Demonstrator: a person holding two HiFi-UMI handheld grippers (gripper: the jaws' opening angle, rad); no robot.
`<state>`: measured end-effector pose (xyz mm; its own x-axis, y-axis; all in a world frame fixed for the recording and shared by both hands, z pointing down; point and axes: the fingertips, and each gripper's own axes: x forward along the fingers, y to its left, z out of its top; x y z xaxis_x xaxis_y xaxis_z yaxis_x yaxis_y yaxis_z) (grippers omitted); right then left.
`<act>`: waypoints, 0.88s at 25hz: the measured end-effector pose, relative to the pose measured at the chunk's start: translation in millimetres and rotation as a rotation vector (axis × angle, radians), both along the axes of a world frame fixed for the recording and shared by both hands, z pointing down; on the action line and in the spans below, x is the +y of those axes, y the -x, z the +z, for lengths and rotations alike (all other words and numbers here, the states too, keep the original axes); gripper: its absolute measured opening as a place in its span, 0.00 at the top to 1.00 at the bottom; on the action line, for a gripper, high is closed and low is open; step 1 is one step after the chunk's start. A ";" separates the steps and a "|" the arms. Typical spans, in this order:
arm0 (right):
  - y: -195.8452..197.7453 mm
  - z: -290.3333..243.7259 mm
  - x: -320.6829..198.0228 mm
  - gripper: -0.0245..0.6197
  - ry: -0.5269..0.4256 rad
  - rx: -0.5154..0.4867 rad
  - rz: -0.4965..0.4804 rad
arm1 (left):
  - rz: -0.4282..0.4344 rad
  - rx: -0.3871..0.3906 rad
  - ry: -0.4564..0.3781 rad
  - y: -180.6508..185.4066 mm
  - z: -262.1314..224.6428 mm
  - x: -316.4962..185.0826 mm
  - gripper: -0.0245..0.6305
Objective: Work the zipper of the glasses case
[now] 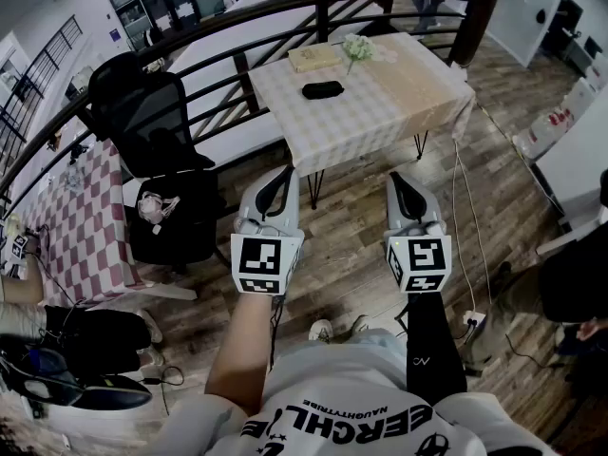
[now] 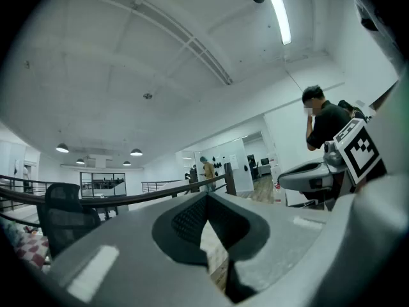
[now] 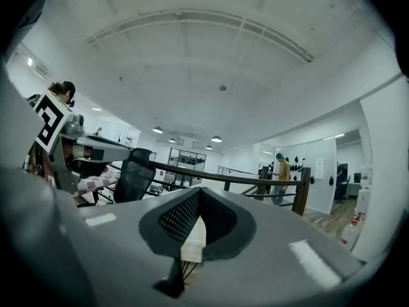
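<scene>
While a person stands on a wood floor (image 1: pixel 351 255), each hand holds a gripper level in front of the body, the two side by side and apart. On the left gripper (image 1: pixel 282 180), the jaws are closed tip to tip with nothing between them. The right gripper (image 1: pixel 404 184) is the same, its jaws pressed together and empty. Well ahead of both stands a table (image 1: pixel 399 103) under a pale checked cloth. The black glasses case (image 1: pixel 322 89) lies flat on the cloth, touched by neither gripper; its zipper is too small to make out. Beyond the case lie a tan box (image 1: pixel 314 57) and a small bunch of flowers (image 1: pixel 357 47). A black chair (image 1: pixel 142 112) stands left of the table, and a dark curved railing (image 1: pixel 247 9) runs behind both.
</scene>
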<state>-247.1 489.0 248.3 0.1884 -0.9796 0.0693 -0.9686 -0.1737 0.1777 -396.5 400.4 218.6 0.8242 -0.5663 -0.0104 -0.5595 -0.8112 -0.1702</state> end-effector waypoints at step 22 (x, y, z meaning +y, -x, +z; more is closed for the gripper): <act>2.4 -0.9 12.4 0.84 -0.026 -0.031 0.042 | 0.058 0.044 0.016 2.1 -0.9 12.6 0.85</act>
<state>-249.5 501.3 247.5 0.2272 -0.9726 0.0503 -0.9654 -0.2181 0.1429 -398.7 413.0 217.7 0.8548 -0.5176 -0.0384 -0.5177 -0.8451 -0.1335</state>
